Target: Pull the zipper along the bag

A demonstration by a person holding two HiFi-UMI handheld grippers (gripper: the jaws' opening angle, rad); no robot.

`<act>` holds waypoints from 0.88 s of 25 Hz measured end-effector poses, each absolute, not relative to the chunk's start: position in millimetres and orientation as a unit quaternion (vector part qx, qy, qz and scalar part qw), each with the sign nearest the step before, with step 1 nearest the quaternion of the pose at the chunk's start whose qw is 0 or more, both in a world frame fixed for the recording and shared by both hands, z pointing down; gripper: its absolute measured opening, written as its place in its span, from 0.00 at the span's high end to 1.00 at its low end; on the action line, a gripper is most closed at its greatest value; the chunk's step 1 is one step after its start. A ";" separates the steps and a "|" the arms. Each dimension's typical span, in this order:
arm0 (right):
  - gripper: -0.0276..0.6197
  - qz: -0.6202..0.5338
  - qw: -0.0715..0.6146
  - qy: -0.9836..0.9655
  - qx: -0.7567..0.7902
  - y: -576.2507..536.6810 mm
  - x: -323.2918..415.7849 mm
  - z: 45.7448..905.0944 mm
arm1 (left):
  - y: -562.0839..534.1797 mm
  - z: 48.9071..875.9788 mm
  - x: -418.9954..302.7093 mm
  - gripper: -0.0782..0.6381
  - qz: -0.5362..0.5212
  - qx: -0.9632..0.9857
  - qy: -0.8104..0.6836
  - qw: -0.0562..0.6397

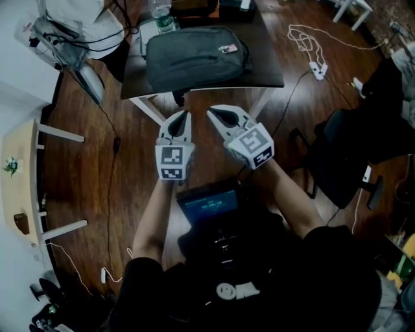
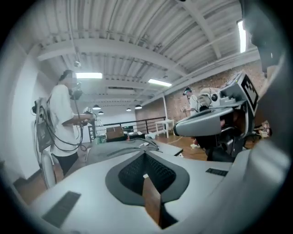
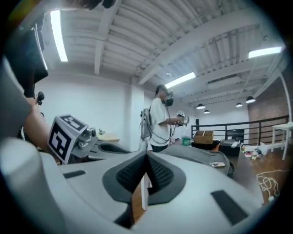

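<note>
**Both tongs shut and empty, held short of the bag**

The dark grey bag [image 1: 194, 57] lies flat on a dark tabletop [image 1: 267, 72] and takes up most of it. A long seam line runs across its upper panel. The bag looks closed, so none of its contents show. A small light tag sits near the bag's right end.

Behind the bag, at its left corner, stands a clear bottle [image 1: 163, 15] with a green label. How full it is cannot be told.

The left tongs [image 1: 185, 117] and right tongs [image 1: 213, 114] hang in the air on the near side of the bag. They are off the tabletop's front edge, side by side and apart from each other, and both point toward the bag. Neither touches it.

In the left gripper view the left tongs [image 2: 145, 154] are pressed tip to tip with nothing between them. Only a sliver of wood floor shows through lower down. The bag [image 2: 120, 151] lies beyond them.

In the right gripper view the right tongs [image 3: 147, 155] are likewise pressed together and hold nothing. The bag [image 3: 203, 154] lies ahead and a little to the right.

Past the bag's far side a person [image 3: 160, 119] in a white top stands with cables hanging from the body. Right of the bag, a white cable [image 1: 307, 40] lies coiled on the wood floor.
</note>
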State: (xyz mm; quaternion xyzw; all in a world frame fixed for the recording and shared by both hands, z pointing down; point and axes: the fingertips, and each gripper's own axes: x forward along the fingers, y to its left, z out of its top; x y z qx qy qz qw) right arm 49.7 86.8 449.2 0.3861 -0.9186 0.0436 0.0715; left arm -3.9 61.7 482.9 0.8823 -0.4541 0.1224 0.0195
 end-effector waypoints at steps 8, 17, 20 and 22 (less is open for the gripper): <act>0.95 0.034 -0.011 -0.904 0.425 98.9 72.0 409.6 | 74.3 423.4 -16.5 0.89 0.001 0.873 -0.488 0.005; 0.95 0.027 -0.032 -0.898 0.438 113.6 86.1 396.5 | 85.4 396.0 -38.1 0.89 -0.025 0.848 -0.529 -0.020; 0.95 0.026 -0.029 -0.898 0.439 115.4 87.4 397.5 | 88.3 393.5 -44.7 0.89 -0.026 0.843 -0.536 -0.028; 0.95 0.025 -0.030 -0.899 0.437 115.0 85.2 397.9 | 88.9 394.7 -49.9 0.89 -0.025 0.841 -0.540 -0.027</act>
